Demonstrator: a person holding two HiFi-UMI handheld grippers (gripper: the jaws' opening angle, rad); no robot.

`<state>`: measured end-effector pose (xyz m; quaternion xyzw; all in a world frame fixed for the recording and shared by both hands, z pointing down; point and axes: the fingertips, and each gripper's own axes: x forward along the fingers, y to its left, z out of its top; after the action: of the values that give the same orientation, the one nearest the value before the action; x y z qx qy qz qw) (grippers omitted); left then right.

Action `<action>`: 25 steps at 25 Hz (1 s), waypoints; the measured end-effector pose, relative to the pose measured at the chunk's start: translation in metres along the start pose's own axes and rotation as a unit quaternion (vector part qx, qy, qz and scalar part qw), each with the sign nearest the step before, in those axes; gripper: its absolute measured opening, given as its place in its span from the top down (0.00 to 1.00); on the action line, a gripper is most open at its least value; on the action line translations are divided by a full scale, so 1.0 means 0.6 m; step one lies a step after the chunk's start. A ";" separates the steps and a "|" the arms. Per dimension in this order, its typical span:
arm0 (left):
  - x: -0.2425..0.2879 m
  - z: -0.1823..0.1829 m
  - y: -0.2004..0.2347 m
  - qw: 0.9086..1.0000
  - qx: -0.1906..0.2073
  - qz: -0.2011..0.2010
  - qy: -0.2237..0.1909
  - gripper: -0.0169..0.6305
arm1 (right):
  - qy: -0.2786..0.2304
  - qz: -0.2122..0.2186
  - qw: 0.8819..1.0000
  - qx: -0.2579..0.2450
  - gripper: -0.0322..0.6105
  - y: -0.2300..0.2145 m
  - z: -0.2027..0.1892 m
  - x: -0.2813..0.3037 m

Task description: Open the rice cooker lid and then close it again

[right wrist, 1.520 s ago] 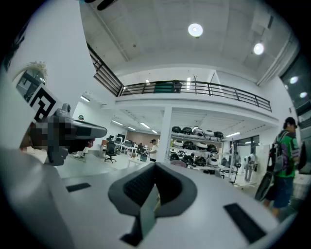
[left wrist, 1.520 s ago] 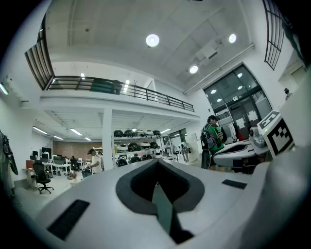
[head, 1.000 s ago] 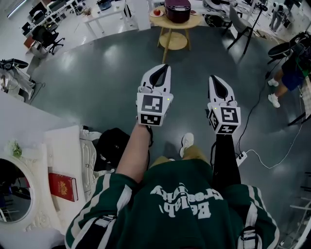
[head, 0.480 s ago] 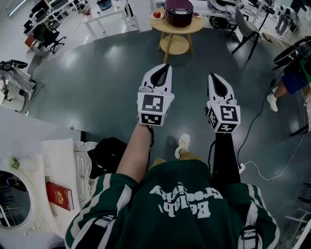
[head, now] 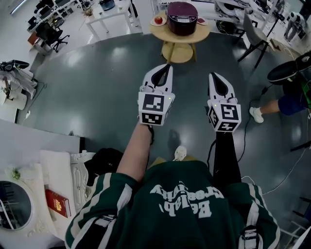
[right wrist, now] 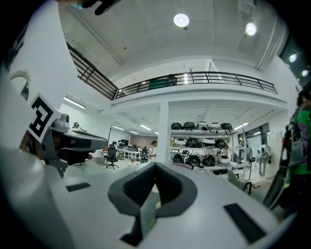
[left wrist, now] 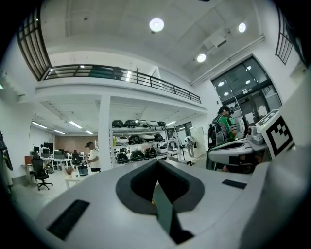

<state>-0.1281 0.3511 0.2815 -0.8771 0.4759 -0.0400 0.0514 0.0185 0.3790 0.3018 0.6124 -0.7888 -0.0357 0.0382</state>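
Rice cooker (head: 181,10), dark maroon with its lid down, sits on a round wooden table (head: 168,34) at the top of the head view, beside a red fruit (head: 158,20) on a small plate. Seen from above the cooker is nearly round, so no long axis can be made out; a pale strip shows on the side nearest the grippers.

Well short of the table, over grey floor (head: 97,82), the left gripper (head: 164,68) and right gripper (head: 213,77) are held side by side and apart, both pointing toward the cooker.

Only the head view takes in the cooker and table. The two gripper views look level across the hall instead, to shelves (left wrist: 136,141) of dark round goods, a railed mezzanine (left wrist: 121,75) and ceiling lights. Each also catches the other gripper's marker cube at its edge. In both, the jaws are pressed together at the tips with nothing between them.

Compared with a second ago, the table and cooker have dropped lower in the head view, the cooker now wholly in frame, while the grippers keep the same pose. A bystander in blue shorts (head: 291,99) at the right edge has changed place.
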 end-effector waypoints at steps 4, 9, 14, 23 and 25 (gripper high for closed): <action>0.083 -0.011 0.009 1.000 0.001 0.003 0.007 0.98 | 0.003 0.005 1.000 -0.003 0.94 -0.052 -0.012 0.062; 0.156 -0.018 0.016 1.000 0.005 0.005 0.006 0.98 | 0.003 0.005 1.000 -0.003 0.94 -0.104 -0.025 0.118; 0.203 -0.024 0.031 1.000 0.002 0.012 0.011 0.98 | 0.005 0.011 1.000 -0.004 0.94 -0.130 -0.029 0.160; 0.291 -0.057 0.077 1.000 0.009 0.012 0.022 0.98 | 0.009 0.014 1.000 0.001 0.94 -0.157 -0.059 0.257; 0.324 -0.068 0.091 1.000 0.011 0.007 0.020 0.98 | 0.007 0.008 1.000 0.003 0.94 -0.170 -0.068 0.291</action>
<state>-0.0724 0.1563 0.3188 -0.8719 0.4828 -0.0631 0.0520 0.0778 0.1841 0.3347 0.6063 -0.7936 -0.0288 0.0428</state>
